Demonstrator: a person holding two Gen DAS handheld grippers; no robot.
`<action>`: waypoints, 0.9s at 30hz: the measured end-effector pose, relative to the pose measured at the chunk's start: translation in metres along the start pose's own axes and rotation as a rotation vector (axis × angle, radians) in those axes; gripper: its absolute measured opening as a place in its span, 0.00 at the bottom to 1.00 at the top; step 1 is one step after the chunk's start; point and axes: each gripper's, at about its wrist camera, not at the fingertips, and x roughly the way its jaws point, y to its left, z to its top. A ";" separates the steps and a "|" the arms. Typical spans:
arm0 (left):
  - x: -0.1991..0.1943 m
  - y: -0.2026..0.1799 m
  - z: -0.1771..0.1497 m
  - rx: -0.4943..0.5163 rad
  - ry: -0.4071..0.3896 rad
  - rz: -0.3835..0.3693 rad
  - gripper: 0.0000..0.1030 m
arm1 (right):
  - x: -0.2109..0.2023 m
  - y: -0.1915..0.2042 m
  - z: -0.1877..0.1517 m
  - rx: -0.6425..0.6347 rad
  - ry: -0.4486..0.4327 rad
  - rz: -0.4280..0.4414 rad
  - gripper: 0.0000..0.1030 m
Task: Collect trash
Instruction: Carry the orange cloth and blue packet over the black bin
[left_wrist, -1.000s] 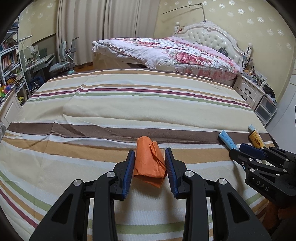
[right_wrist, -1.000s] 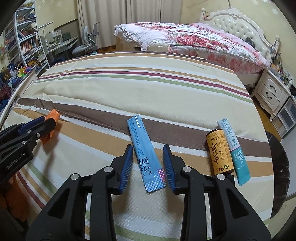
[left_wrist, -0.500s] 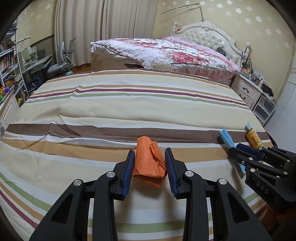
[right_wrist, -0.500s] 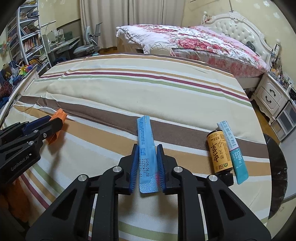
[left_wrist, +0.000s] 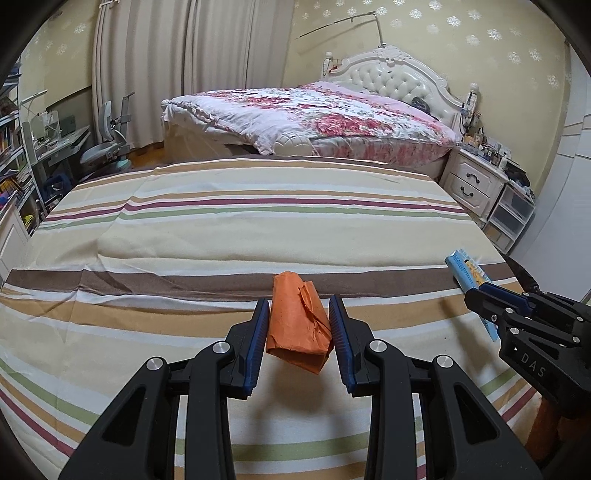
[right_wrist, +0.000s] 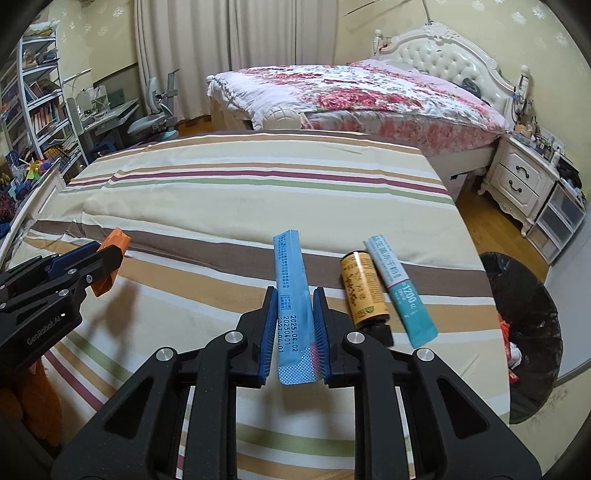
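Left wrist view. The left gripper holds the crumpled orange paper wrapper between its blue-padded fingers. The jaws stand moderately apart, spaced only by the wrapper's bulk, and both pads touch its sides. The wrapper appears lifted clear of the striped bedsheet, with a shadow beneath its near end. At 3 o'clock the right gripper is visible with its load projecting toward 11 o'clock.

Procedure, as judged: maintain clamp pressure and carry the wrapper level. Crumpled paper compresses (grip may loosen), so avoid sudden swings.

Right wrist view. The right gripper is clamped on the long flat blue foil sachet. The jaws are nearly closed, separated only by the sachet's width, which bows slightly between the pads. The sachet's far end points to 12 o'clock and looks raised off the sheet. The small amber cylindrical bottle and the teal-and-white sachet lie touching each other on the sheet at 2 o'clock, not yet collected. The black-lined trash bin stands at 3 o'clock beside the bed edge (some refuse already inside).

Procedure, as judged: transfer toward 3 o'clock, position over the bin opening, then release. Keep the sachet clear of the bottle during the swing.
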 end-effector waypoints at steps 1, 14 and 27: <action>-0.001 -0.004 0.001 0.006 -0.003 -0.005 0.33 | -0.003 -0.003 0.000 0.006 -0.007 -0.007 0.19; -0.002 -0.081 0.016 0.129 -0.038 -0.103 0.33 | -0.034 -0.087 -0.007 0.159 -0.082 -0.133 0.19; 0.010 -0.169 0.026 0.254 -0.048 -0.219 0.33 | -0.058 -0.177 -0.029 0.300 -0.119 -0.303 0.19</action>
